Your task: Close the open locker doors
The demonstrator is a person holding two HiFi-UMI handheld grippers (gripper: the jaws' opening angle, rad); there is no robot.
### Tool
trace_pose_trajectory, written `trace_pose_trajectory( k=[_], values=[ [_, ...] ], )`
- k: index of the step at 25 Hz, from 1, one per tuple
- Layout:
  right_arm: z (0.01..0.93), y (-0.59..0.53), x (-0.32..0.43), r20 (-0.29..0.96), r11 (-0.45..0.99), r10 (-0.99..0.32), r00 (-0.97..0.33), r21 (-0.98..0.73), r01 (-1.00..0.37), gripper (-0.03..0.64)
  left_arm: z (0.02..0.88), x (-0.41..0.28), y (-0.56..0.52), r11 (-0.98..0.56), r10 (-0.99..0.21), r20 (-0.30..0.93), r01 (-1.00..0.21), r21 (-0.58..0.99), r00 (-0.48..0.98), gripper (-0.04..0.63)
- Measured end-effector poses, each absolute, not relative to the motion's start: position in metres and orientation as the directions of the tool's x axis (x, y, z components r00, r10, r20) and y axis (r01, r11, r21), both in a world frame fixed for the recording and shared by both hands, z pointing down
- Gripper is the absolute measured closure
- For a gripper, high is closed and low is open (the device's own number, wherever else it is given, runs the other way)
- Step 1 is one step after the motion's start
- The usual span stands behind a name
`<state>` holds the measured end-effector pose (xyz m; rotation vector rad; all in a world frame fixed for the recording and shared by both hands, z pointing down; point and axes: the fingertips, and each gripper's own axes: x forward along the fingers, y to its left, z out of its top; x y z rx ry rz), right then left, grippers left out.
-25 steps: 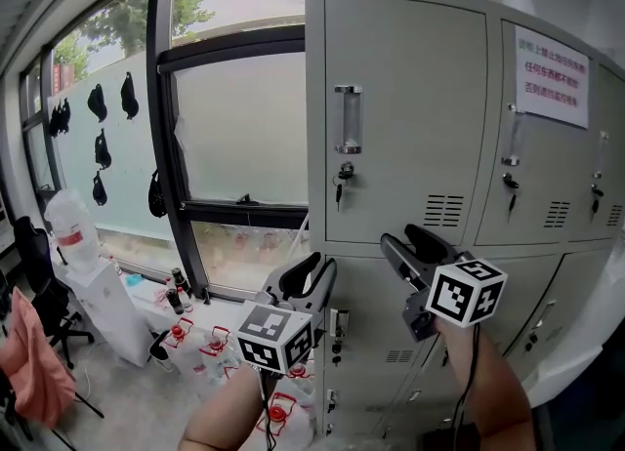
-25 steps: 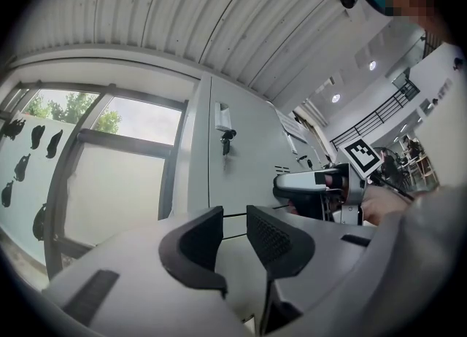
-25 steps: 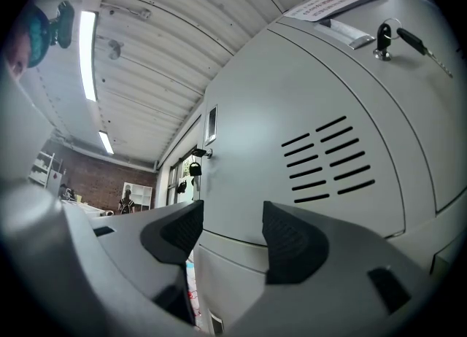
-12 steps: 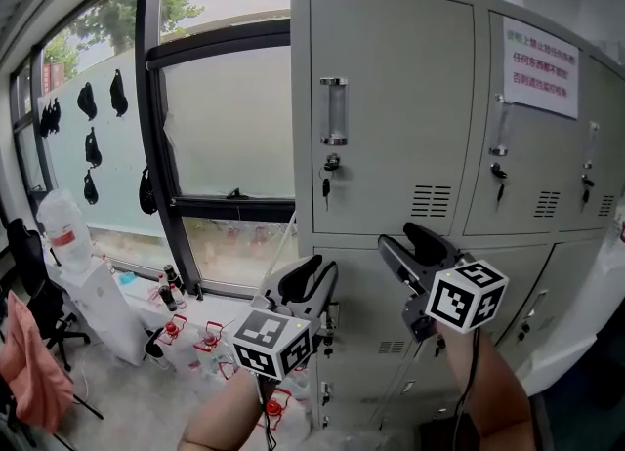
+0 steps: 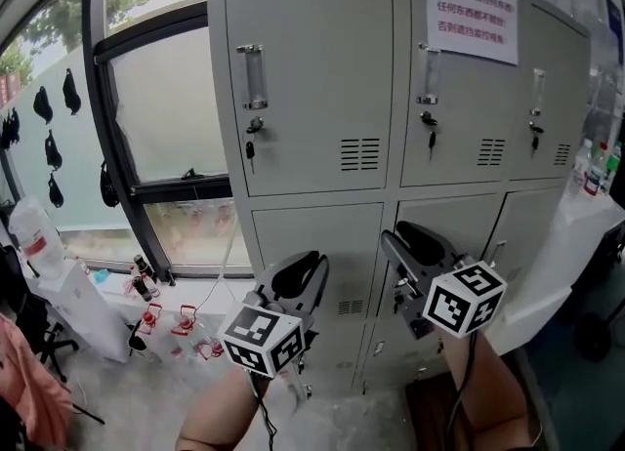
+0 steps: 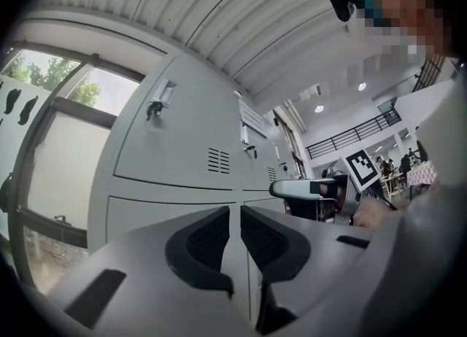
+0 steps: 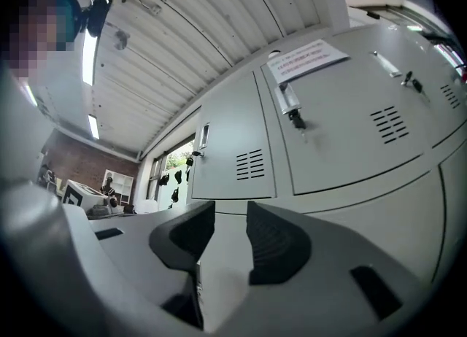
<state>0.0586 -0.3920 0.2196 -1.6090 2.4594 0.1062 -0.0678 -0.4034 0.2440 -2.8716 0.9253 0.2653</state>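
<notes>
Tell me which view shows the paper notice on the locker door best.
The head view: the paper notice faces the camera almost squarely on the upper middle locker door, whole and unblocked. The right gripper view shows it small and slanted from below; the left gripper view catches only a narrow sidelong sliver.

Floor (image 5: 117,395): grey, hard, plain. Standing on it: grey lockers (image 5: 312,98), centre to right; white box-shaped unit (image 5: 83,303) at left, below the window (image 5: 166,107); cluster of dark bottles (image 5: 140,278) at the window's foot; small red-and-white items (image 5: 186,322) just beside them, kind unclear; black chair legs (image 5: 61,342), far left.
</notes>
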Motion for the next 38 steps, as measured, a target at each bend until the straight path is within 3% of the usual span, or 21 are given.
trace_pose_trajectory(
  k=[1, 3, 12, 19, 31, 38],
  values=[
    [0.224, -0.38, 0.069, -0.207, 0.394, -0.903, -0.377, -0.05, -0.918, 0.487, 0.246, -0.059, -0.395, -0.812, -0.562, -0.196, -0.581, -0.052, 0.804, 0.537],
    [0.231, -0.354, 0.089, -0.211, 0.382, -0.908, -0.361, -0.065, -0.922, 0.602, 0.251, -0.041, -0.374, -0.823, -0.549, -0.186, -0.566, -0.049, 0.814, 0.555],
    [0.262, -0.219, 0.165, -0.171, 0.364, -0.919, -0.354, -0.029, -0.931, 0.611, 0.278, 0.05, -0.248, -0.859, -0.506, -0.138, -0.512, -0.008, 0.851, 0.575],
    [0.285, -0.128, 0.179, -0.137, 0.43, -0.895, -0.424, -0.02, -0.902, 0.611, 0.302, 0.078, -0.148, -0.831, -0.555, -0.092, -0.555, 0.026, 0.827, 0.575],
    [0.323, -0.043, 0.112, -0.117, 0.573, -0.815, -0.568, -0.016, -0.819, 0.611, 0.33, 0.008, -0.045, -0.714, -0.7, -0.074, -0.699, 0.051, 0.71, 0.58],
    [0.353, -0.024, 0.065, -0.085, 0.567, -0.822, -0.562, -0.055, -0.822, 0.611, 0.346, -0.059, -0.019, -0.678, -0.735, -0.07, -0.733, 0.056, 0.674, 0.58]
  ],
)
